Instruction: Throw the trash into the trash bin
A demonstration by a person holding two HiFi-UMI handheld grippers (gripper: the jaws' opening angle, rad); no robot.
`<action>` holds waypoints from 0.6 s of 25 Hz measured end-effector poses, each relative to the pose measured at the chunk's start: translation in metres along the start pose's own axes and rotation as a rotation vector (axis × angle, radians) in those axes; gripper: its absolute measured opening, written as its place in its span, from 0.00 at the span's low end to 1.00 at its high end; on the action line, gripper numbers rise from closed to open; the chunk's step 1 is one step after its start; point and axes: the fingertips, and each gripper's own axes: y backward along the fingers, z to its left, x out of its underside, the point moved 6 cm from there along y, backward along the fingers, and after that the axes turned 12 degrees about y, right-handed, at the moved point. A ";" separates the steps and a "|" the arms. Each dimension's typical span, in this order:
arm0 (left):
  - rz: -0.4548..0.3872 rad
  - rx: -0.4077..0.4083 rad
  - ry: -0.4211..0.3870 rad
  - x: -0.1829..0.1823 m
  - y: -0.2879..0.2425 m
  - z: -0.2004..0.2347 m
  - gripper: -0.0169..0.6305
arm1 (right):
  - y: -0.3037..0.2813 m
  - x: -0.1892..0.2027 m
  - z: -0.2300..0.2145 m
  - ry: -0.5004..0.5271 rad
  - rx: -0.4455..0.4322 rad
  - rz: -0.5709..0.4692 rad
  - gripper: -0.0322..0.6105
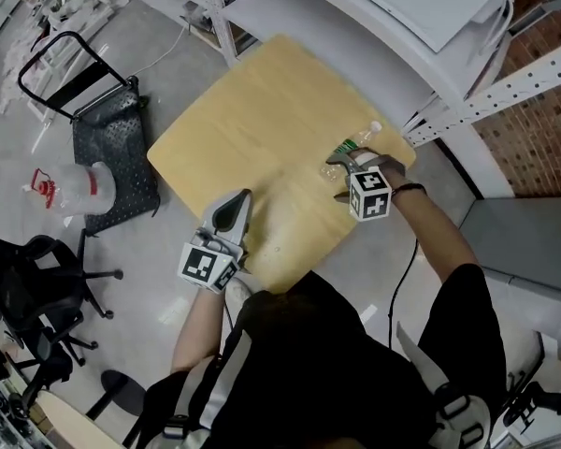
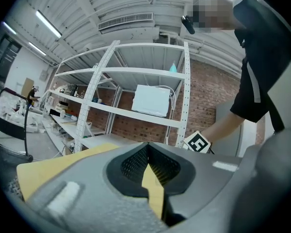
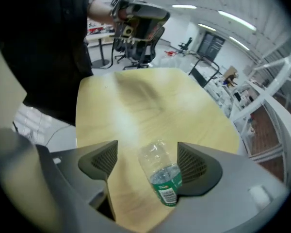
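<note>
Plastic bottle point(image 3: 160, 171) lies between parted jaws.

Plastic bottle point(image 1: 353, 143) on wooden table point(image 1: 262, 110)

Head view: on the table point(image 1: 262, 101), the bottle point(image 1: 353, 144) is half covered by the right gripper point(image 1: 346, 180), and only the cap, the green label and a sliver of clear body peek out. In the right gripper view, its nearer end disappears behind the gripper's body, its label print is too small to read, and the table's middle smears into blur. The table's near edge is hidden under the person point(image 1: 337, 363).
</note>
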 end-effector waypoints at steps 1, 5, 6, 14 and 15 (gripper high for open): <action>-0.004 -0.014 0.003 0.000 0.004 0.002 0.03 | -0.006 0.003 -0.001 0.054 -0.033 0.035 0.66; -0.021 -0.073 0.017 0.004 0.019 0.010 0.03 | -0.030 0.019 -0.009 0.153 -0.128 0.118 0.70; -0.023 -0.085 0.020 0.005 0.021 0.012 0.03 | -0.035 0.023 -0.011 0.164 -0.141 0.130 0.70; -0.030 -0.129 0.034 0.007 0.032 0.019 0.03 | -0.059 0.029 -0.017 0.242 -0.269 0.177 0.61; -0.031 -0.136 0.037 0.006 0.033 0.020 0.03 | -0.060 0.029 -0.018 0.247 -0.283 0.179 0.60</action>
